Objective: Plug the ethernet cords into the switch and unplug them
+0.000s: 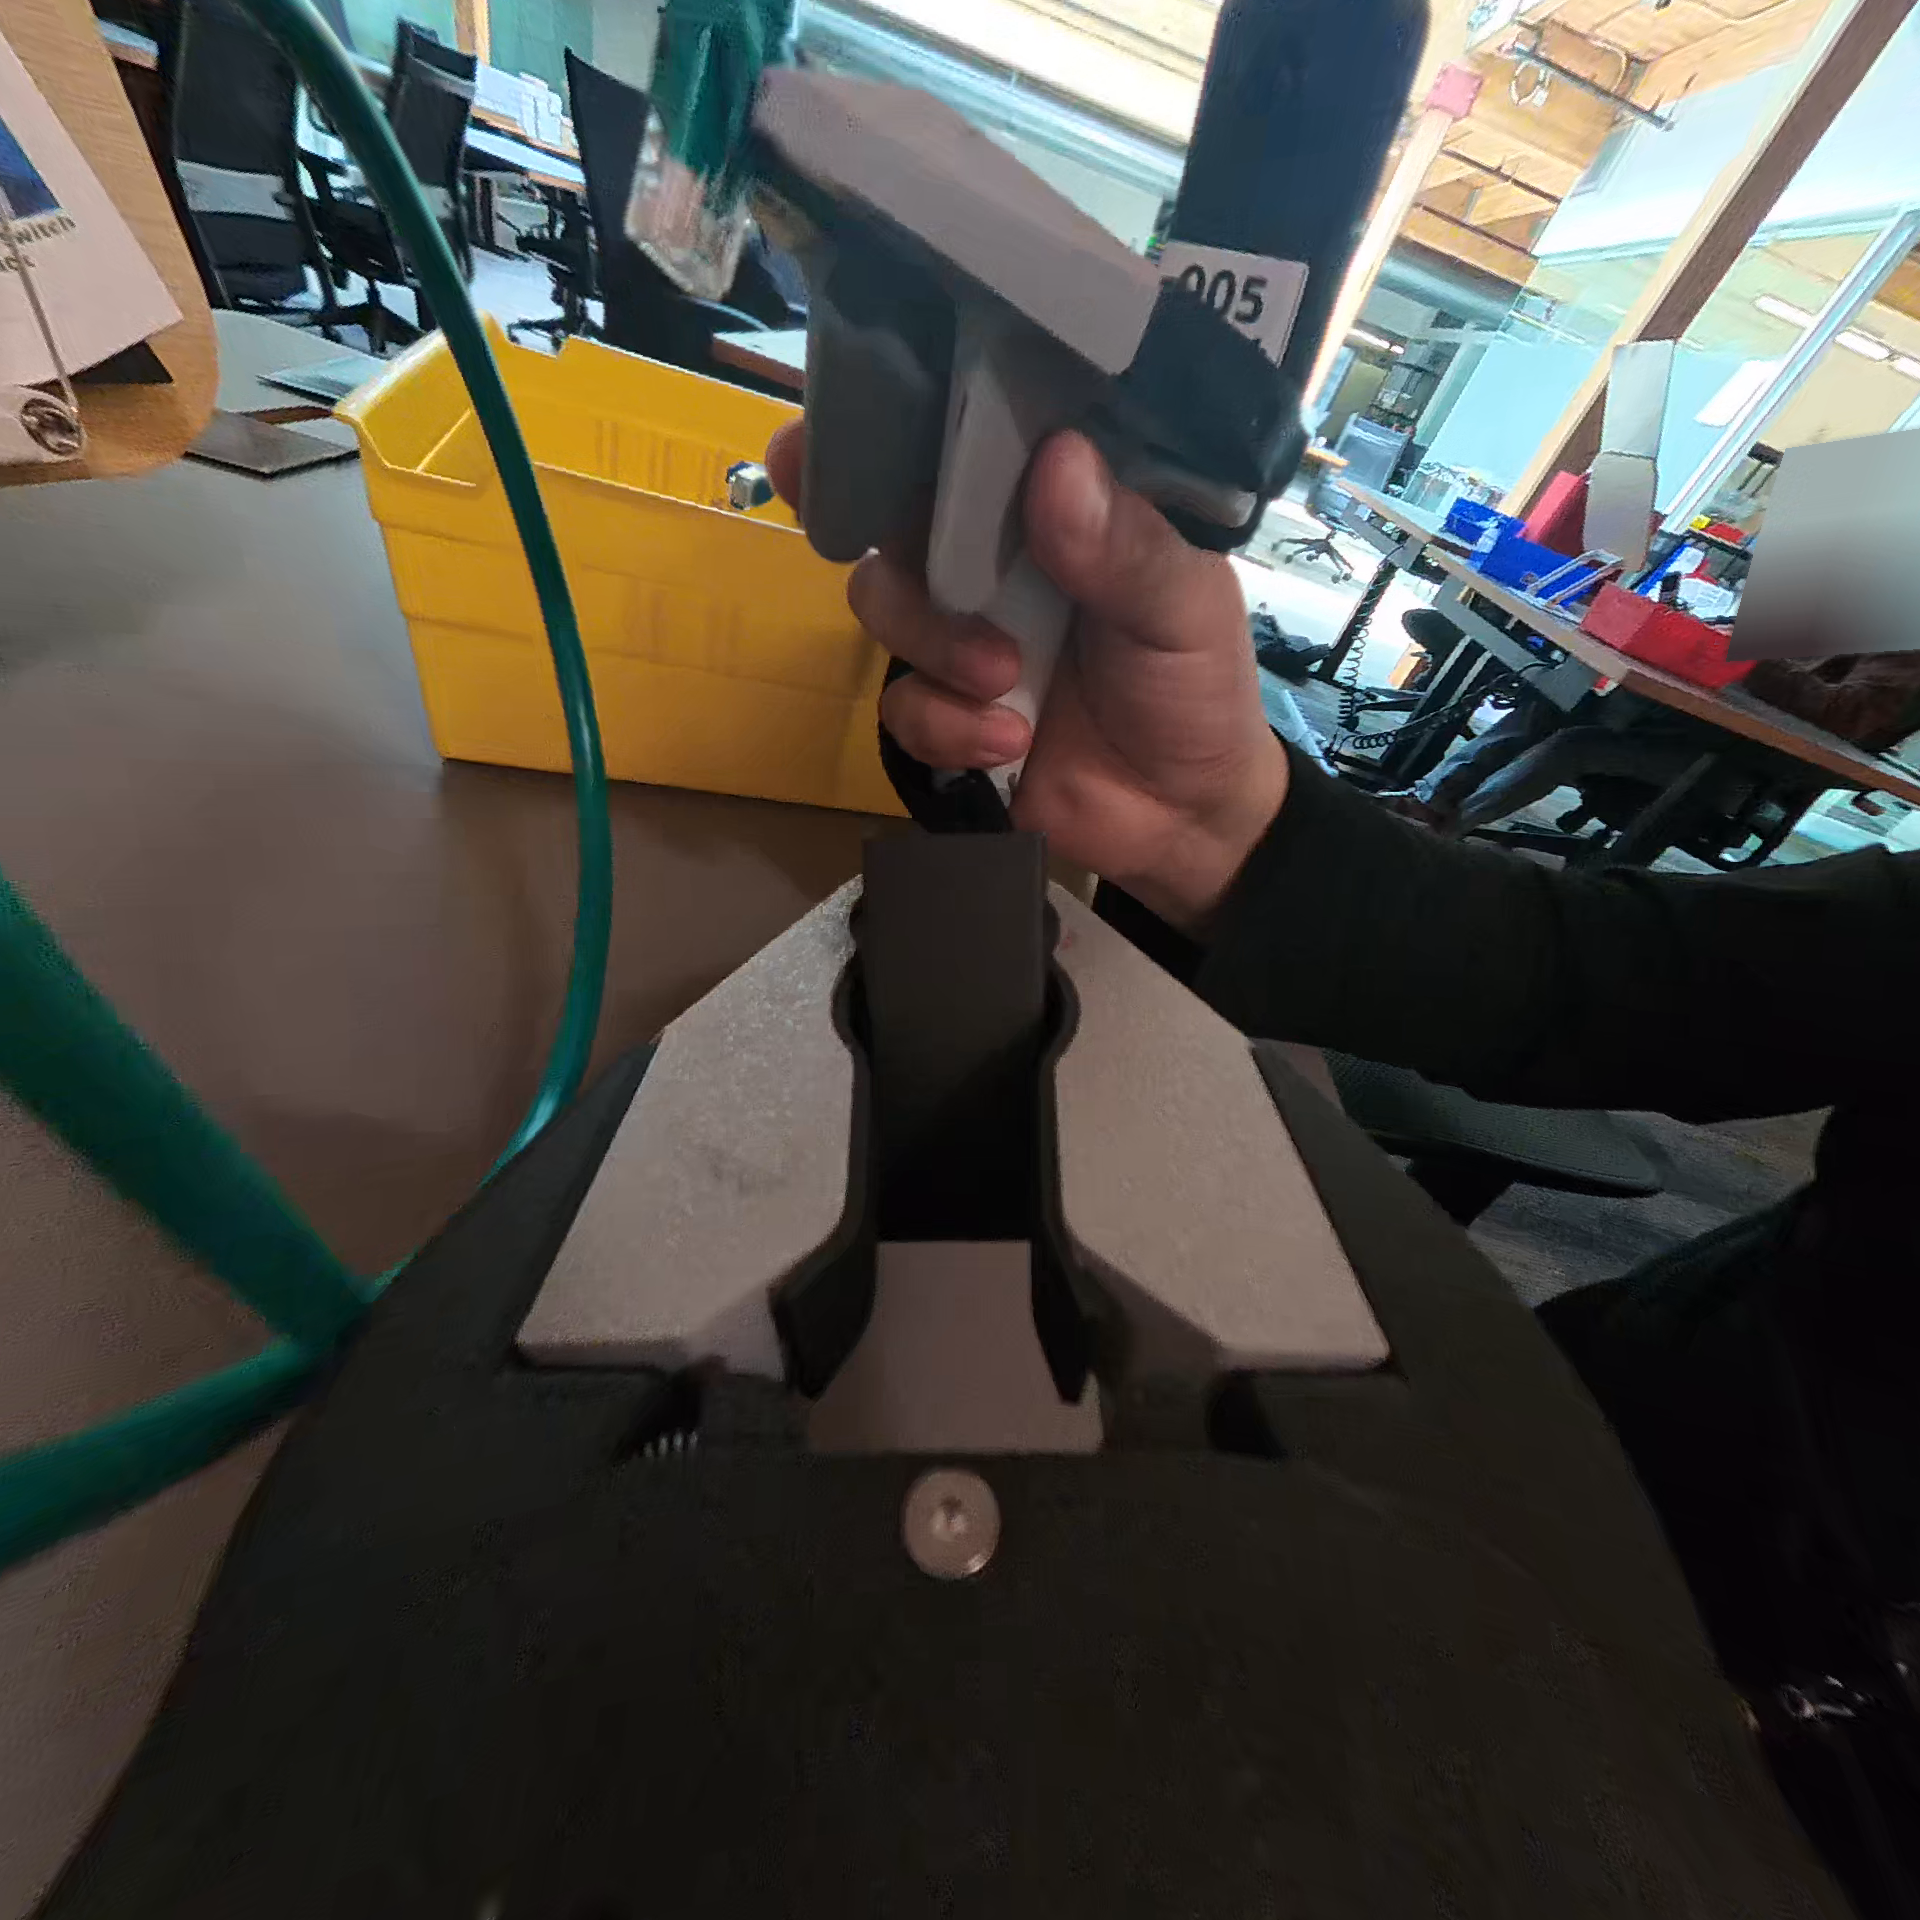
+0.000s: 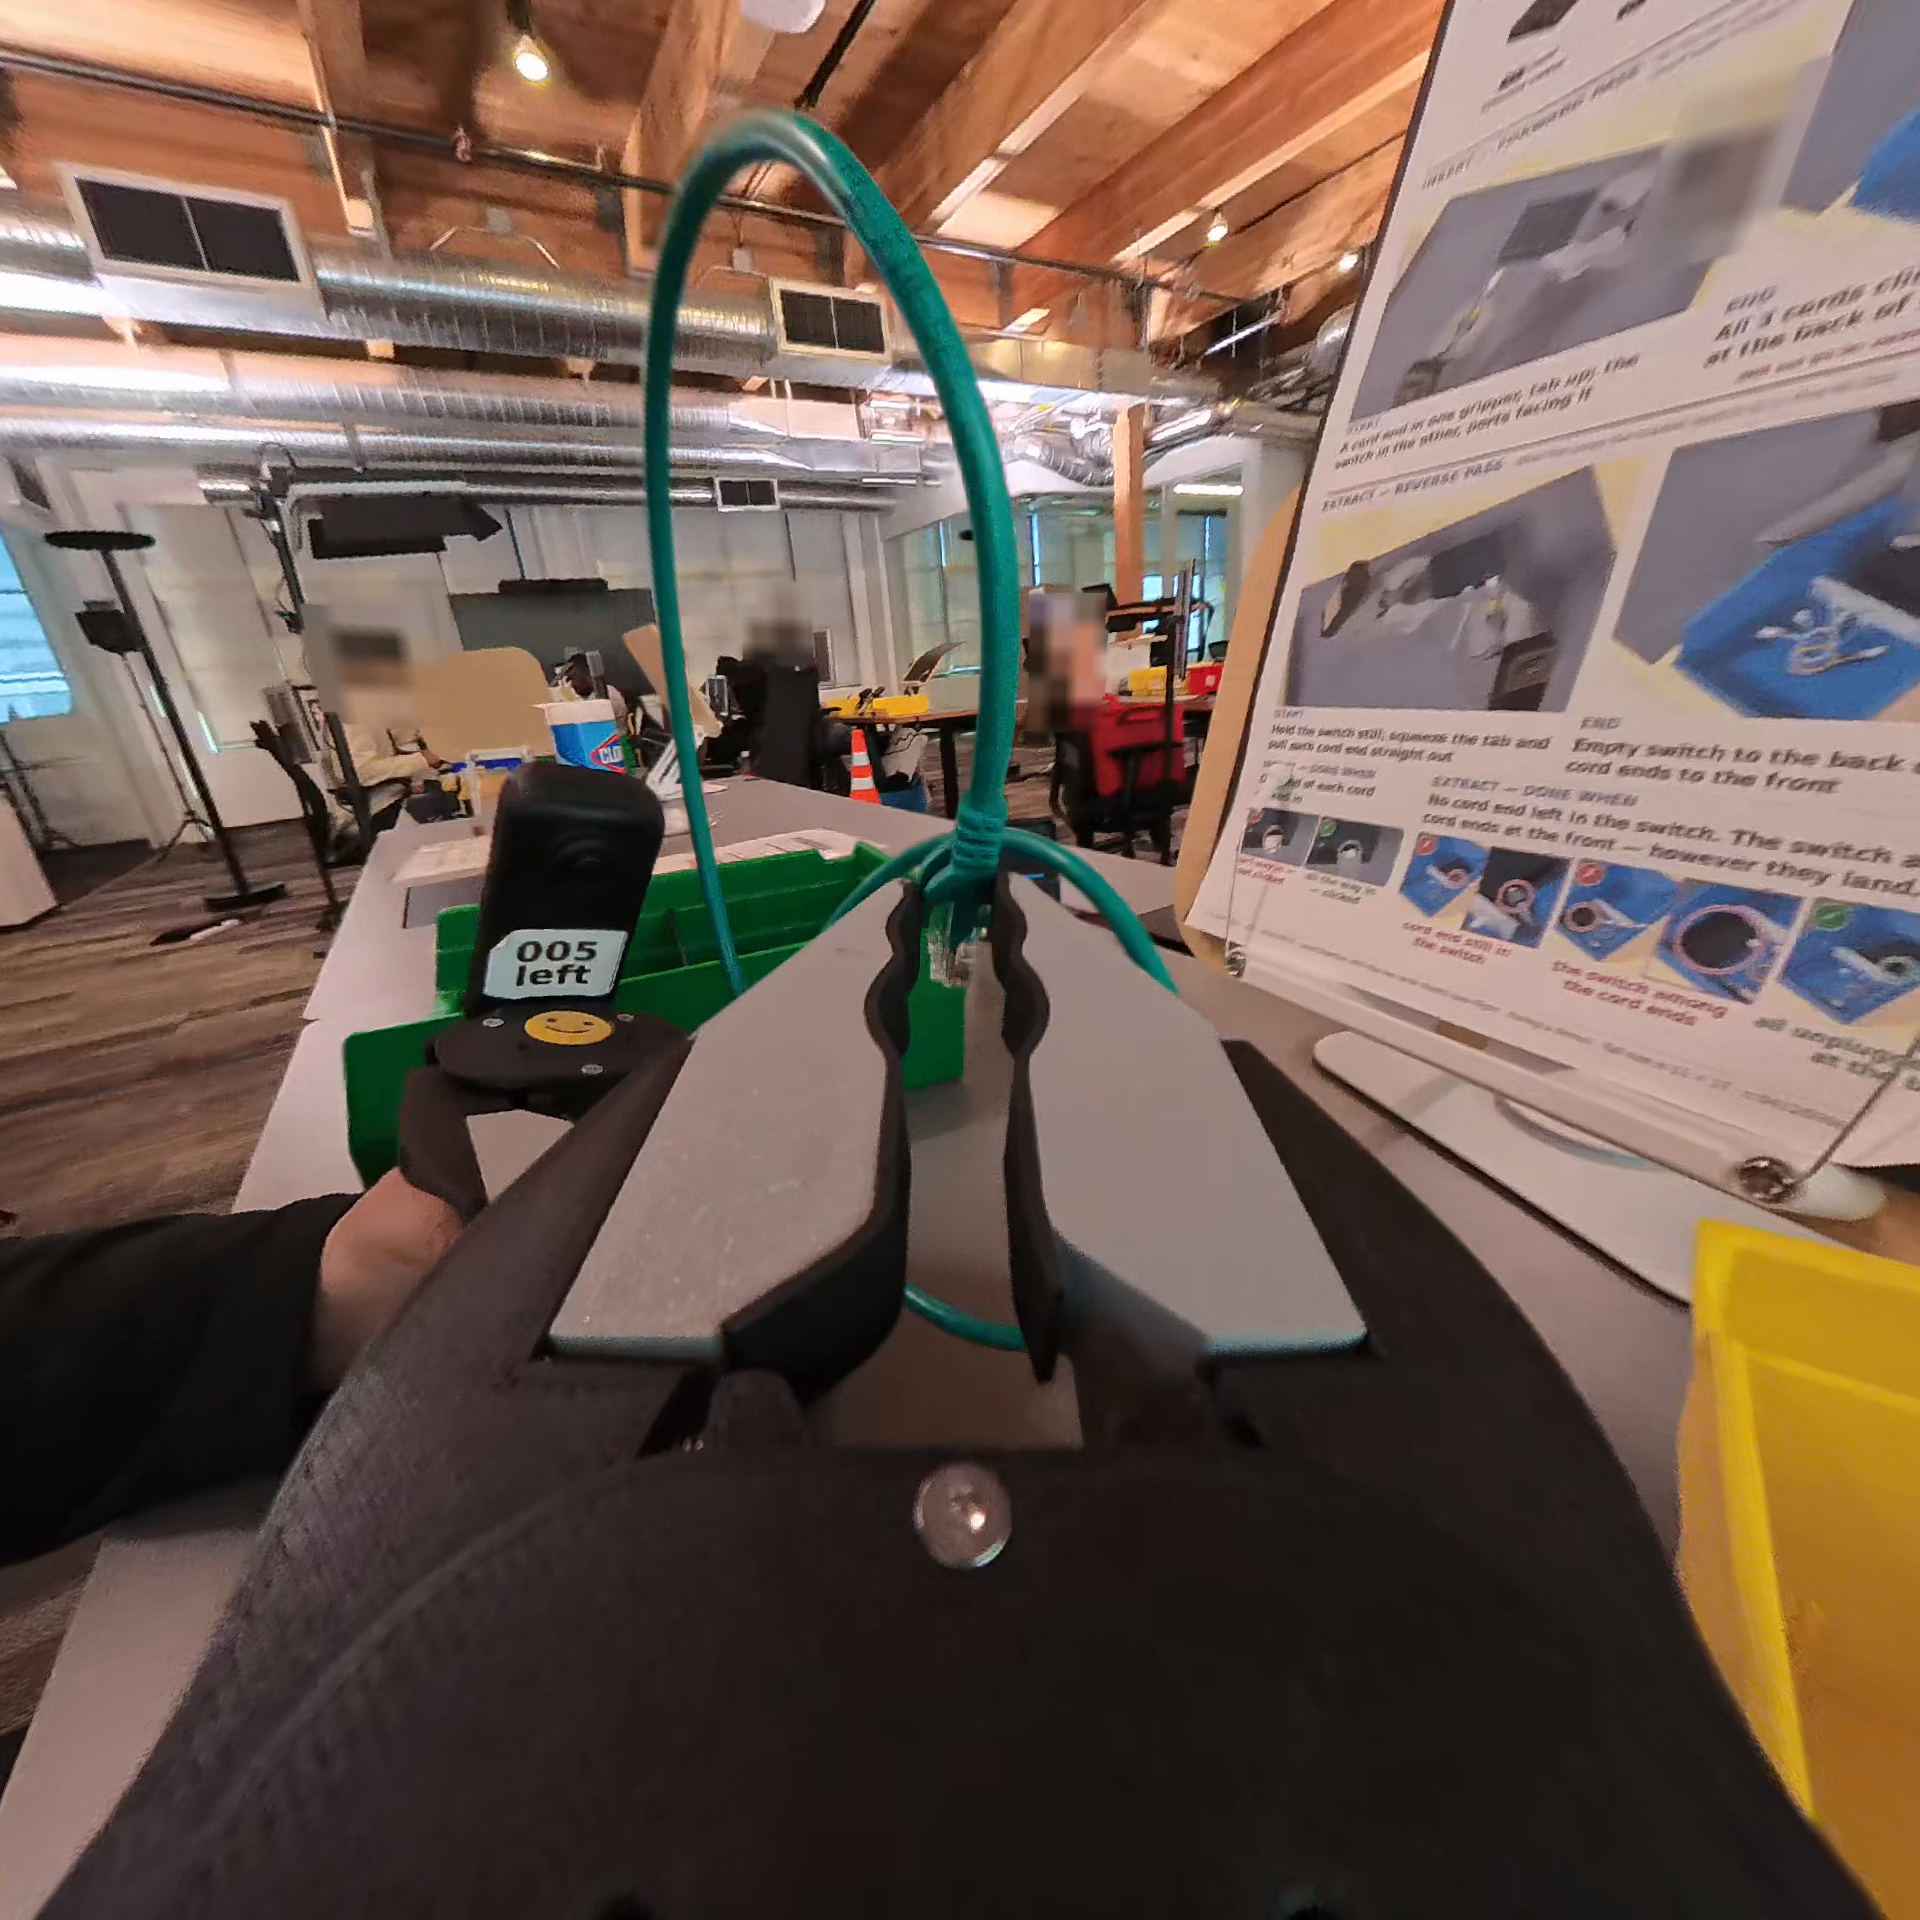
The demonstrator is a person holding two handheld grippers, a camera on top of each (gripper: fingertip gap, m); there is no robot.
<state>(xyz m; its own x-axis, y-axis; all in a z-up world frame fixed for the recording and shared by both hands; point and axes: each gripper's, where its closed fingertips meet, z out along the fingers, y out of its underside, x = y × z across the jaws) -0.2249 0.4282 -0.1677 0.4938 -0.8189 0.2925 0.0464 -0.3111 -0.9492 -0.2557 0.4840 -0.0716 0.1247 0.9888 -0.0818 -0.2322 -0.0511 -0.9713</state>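
In the left wrist view my left gripper [image 1: 951, 894] is shut on a flat black block, the switch [image 1: 951, 1039], which stands up between the fingers. Beyond it a hand holds my right gripper [image 1: 748, 125], which carries the clear plug [image 1: 686, 197] of a green ethernet cord [image 1: 561, 623]. In the right wrist view my right gripper [image 2: 961, 935] is shut on that plug [image 2: 951, 940]. The cord [image 2: 997, 499] loops high above it and back down. The switch is hidden in this view.
A yellow bin [image 1: 623, 582] stands on the brown table [image 1: 260, 831], with another plug [image 1: 748, 483] showing at its rim. It also shows in the right wrist view [image 2: 1787, 1507]. A green bin [image 2: 499, 966] and an instruction sheet [image 2: 1610, 623] on a stand are close by. The tips of one gripper are about 11 centimetres away from the tips of the other.
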